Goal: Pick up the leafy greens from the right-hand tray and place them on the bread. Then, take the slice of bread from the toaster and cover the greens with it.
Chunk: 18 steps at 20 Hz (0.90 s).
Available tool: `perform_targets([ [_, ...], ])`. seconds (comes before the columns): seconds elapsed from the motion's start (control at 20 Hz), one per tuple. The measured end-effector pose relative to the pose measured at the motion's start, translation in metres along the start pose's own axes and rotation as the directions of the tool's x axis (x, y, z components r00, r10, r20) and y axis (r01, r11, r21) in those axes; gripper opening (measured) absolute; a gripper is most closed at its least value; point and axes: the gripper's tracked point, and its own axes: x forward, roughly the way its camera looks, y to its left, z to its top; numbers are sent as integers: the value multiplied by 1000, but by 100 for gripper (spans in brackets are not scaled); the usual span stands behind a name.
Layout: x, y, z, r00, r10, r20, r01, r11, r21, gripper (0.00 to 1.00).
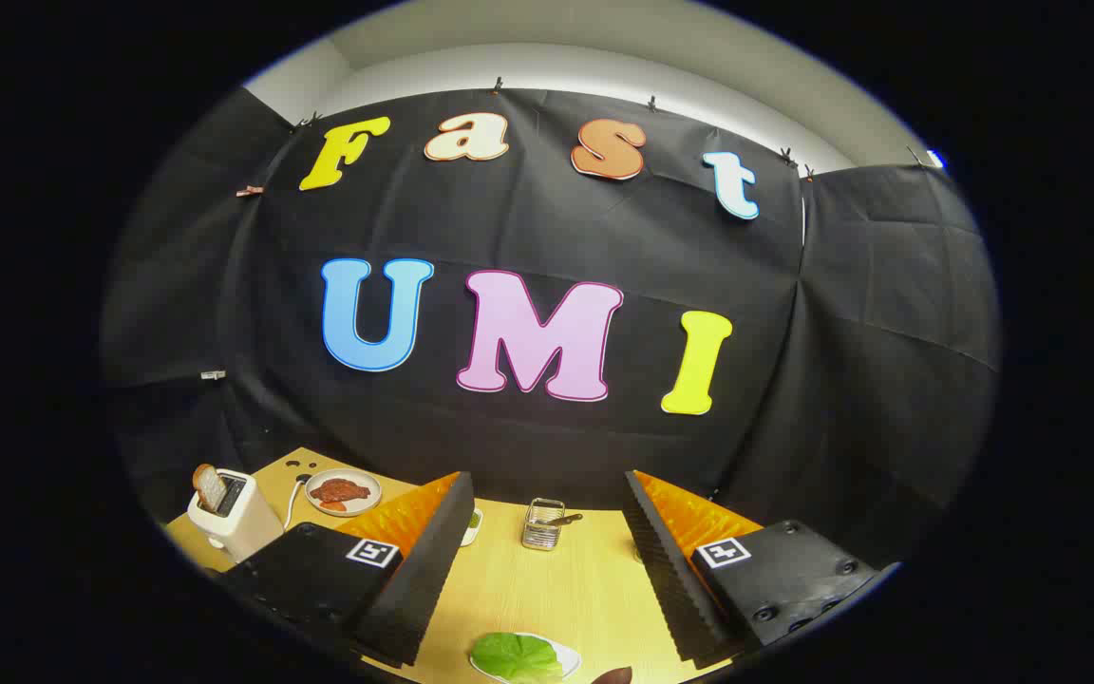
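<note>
We see black cloth wall (547,237) w/ clips, white wall (604,66) above, light wood table (566,589)

Bright overhead light, strong fisheye warp

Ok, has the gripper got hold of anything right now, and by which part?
Nothing is held. The gripper is open, with only bare table between its fingers; the leafy greens lie untouched on their plate below.
</note>
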Motion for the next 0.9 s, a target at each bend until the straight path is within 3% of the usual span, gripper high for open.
perform_targets([
  [0.4, -2, -1, -3, 1000, 6, -3, -6, 1000, -4, 97],
  [0.65, -2, 5, -19, 996, 77, -33, -77, 997, -8, 97],
  [0.9, 0, -7, -31, 996, 64, -55, -64, 998, 3, 96],
])
